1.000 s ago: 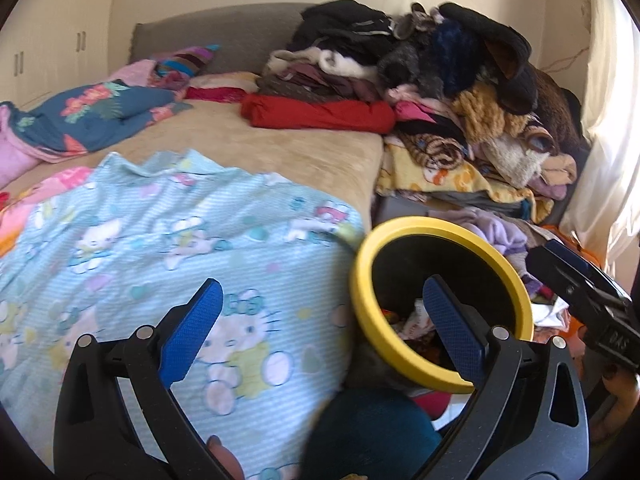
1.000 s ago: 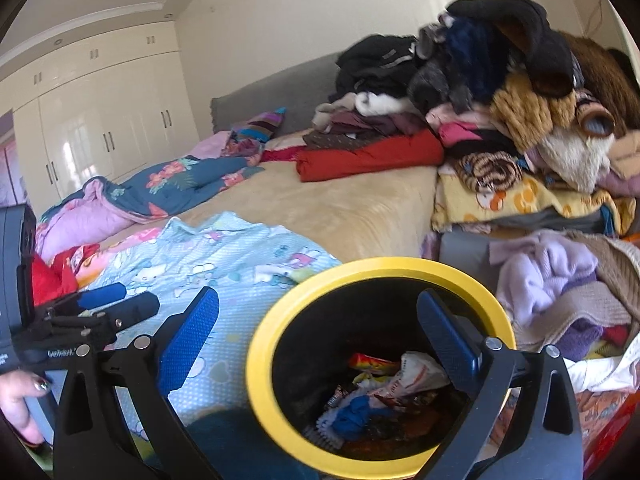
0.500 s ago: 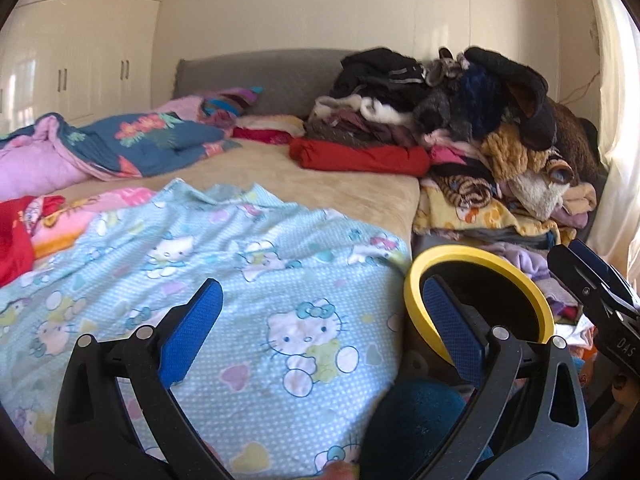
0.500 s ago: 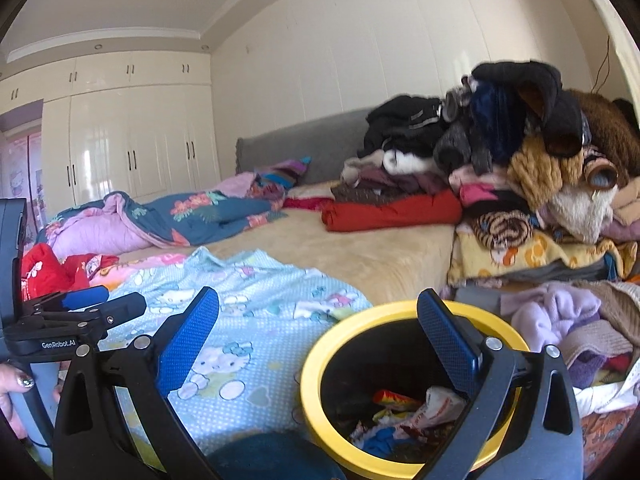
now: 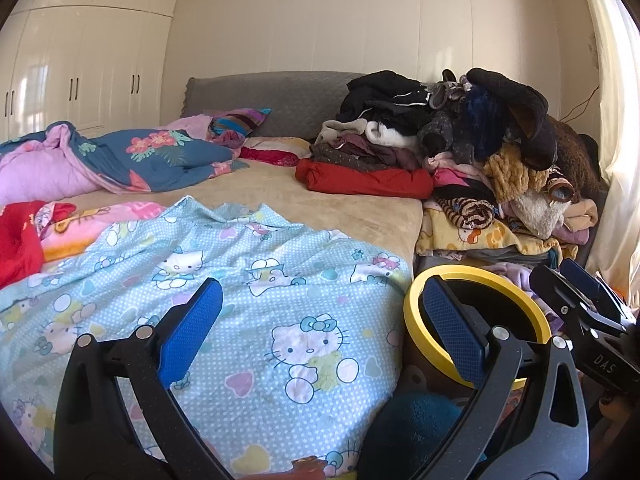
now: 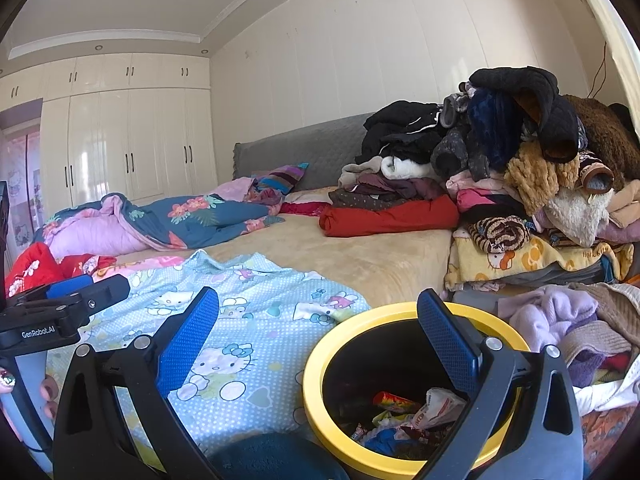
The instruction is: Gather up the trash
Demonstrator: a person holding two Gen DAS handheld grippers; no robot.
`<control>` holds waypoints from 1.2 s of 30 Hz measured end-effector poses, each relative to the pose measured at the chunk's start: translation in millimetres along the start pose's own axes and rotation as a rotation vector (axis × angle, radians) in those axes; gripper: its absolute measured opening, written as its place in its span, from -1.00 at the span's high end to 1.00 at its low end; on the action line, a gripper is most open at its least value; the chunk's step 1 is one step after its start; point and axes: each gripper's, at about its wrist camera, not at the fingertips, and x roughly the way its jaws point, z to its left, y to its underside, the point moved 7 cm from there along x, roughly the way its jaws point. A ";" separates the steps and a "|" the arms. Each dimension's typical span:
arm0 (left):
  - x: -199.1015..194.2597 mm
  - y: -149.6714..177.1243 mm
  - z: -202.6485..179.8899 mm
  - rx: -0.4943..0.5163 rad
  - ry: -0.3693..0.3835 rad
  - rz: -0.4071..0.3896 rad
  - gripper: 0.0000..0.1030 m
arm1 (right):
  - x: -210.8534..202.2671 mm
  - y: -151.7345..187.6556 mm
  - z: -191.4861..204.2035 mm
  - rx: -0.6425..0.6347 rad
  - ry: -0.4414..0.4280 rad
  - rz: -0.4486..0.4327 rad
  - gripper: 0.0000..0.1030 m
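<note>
Both the left gripper [image 5: 320,324] and right gripper [image 6: 316,332] have lifted back from the bin [image 6: 316,400], spread apart and seemingly empty, so the wrappers [image 6: 416,408] inside look delivered.

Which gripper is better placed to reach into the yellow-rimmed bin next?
Right, probably. The right gripper is open with the yellow-rimmed bin and its wrappers just below it. The left gripper, also open, hangs mostly over the blue blanket.
</note>
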 end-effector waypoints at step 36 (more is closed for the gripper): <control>-1.4 0.9 1.5 0.000 -0.010 -0.007 -0.79 | 0.2 3.9 -2.4 -0.002 0.008 -0.003 -0.88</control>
